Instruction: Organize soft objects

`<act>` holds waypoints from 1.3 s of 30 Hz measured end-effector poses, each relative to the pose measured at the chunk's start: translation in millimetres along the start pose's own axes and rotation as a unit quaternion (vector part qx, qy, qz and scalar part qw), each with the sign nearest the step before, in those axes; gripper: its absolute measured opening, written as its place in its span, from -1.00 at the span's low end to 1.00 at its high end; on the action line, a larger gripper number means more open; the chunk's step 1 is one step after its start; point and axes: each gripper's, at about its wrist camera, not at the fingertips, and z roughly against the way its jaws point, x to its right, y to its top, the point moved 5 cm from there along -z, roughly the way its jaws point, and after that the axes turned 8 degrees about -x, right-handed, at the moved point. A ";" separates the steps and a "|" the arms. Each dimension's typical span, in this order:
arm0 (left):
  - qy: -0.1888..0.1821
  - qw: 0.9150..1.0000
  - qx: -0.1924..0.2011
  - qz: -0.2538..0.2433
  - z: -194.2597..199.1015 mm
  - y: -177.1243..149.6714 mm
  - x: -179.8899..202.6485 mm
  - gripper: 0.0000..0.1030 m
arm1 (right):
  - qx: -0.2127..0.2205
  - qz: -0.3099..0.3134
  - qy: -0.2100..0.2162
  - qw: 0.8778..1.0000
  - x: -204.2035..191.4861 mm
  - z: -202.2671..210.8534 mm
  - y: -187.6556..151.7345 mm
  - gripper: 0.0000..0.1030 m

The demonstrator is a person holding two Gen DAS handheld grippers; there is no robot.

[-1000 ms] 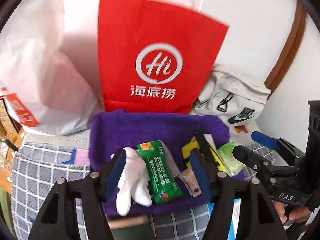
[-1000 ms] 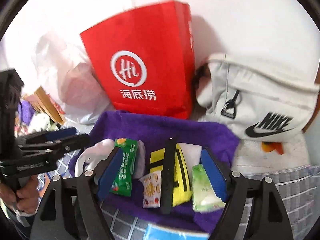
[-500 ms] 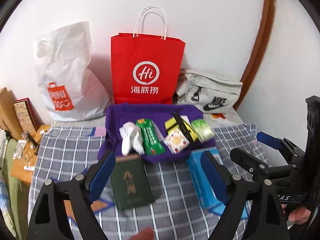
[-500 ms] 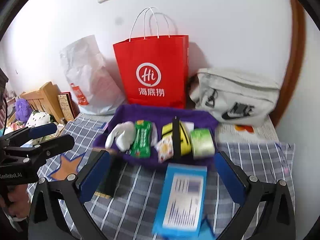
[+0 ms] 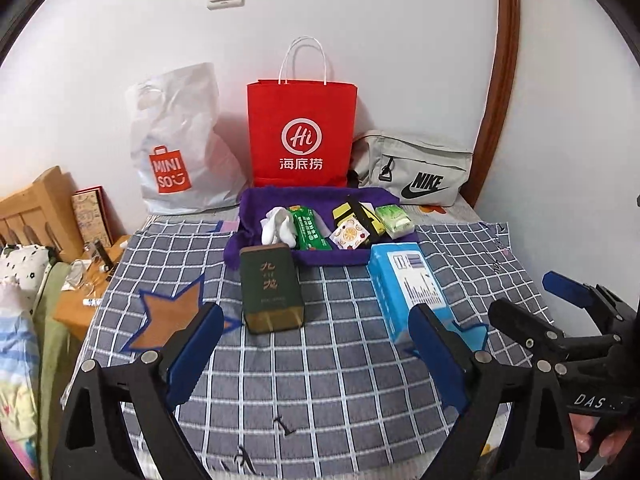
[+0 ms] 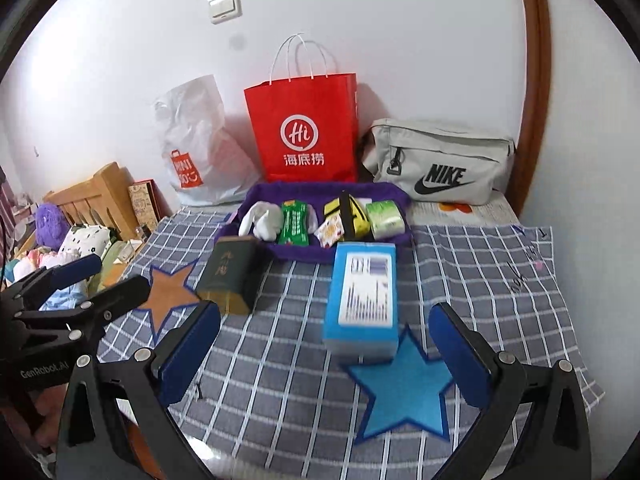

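Left wrist view: the left gripper point(image 5: 316, 354) hangs over the grey checked cloth point(image 5: 320, 392), its blue-padded jaws wide and still opening with only cloth between them. The right gripper point(image 6: 326, 354) stands wide open too, empty, over a blue felt star point(image 6: 402, 390). An orange felt star point(image 5: 170, 314) lies beside the left gripper's left pad.

Farther on, a dark green rectangular tin point(image 5: 271, 288) and a light blue cardboard box point(image 5: 408, 288) lie on the cloth, directly in front of the purple plush tray point(image 5: 248, 208) and touching its near edge.

Inside the tray, left to right, sit a white soft glove point(image 5: 278, 227), a green foil packet point(image 5: 310, 229), a small orange-patterned sachet point(image 5: 350, 236), a yellow pouch with a black strap point(image 5: 356, 212) and a pale green tissue pack point(image 5: 394, 220), lying close together, some overlapping.

Behind the tray, against the wall, stand a white plastic shopping bag point(image 5: 180, 140), a red paper carrier bag point(image 5: 302, 132) and a grey fabric waist bag point(image 5: 416, 172).
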 end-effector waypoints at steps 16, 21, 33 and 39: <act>0.011 1.000 0.011 0.004 24.7 -26.1 0.6 0.82 | 0.017 -0.003 0.010 1.000 -4.6 23.7 -26.1 0.99; 0.011 1.000 0.009 -0.005 24.7 -27.9 5.0 0.82 | 0.015 -0.004 0.017 1.000 -6.7 23.3 -28.0 0.99; 0.015 1.000 0.009 -0.005 24.4 -27.9 6.4 0.82 | 0.014 -0.004 0.023 1.000 -8.3 25.6 -29.7 0.99; 0.016 1.000 0.007 -0.005 24.1 -27.7 4.8 0.82 | 0.013 -0.007 0.025 1.000 -6.6 26.3 -30.4 0.99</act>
